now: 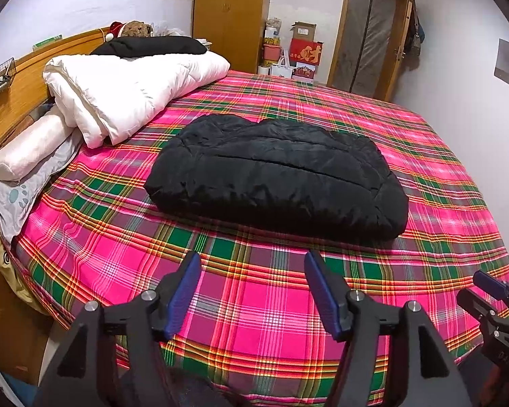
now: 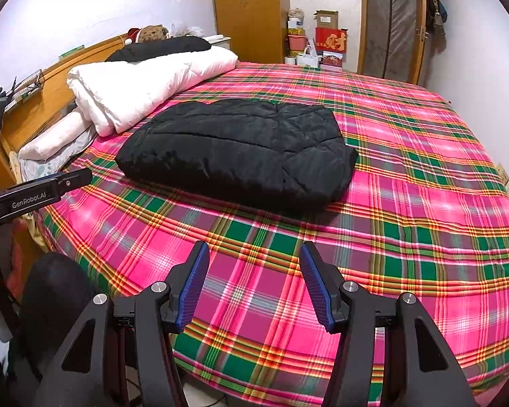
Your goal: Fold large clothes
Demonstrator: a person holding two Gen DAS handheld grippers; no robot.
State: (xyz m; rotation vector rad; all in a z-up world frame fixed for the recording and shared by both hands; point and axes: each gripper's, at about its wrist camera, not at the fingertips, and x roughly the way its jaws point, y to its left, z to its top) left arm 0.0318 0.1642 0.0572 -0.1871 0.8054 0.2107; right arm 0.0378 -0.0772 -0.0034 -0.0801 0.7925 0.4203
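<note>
A black quilted jacket lies folded into a thick rectangle in the middle of the bed's pink plaid sheet. My left gripper hovers over the sheet short of the jacket's near edge, open, with nothing between its blue pads. My right gripper hangs likewise near the bed's front edge, open and empty, apart from the jacket. The right gripper's tip also shows at the far right of the left wrist view, and the left gripper's side shows at the left of the right wrist view.
A white folded duvet with a black garment on it lies along the wooden headboard, beside pillows. A wardrobe, boxes and a door stand beyond the bed.
</note>
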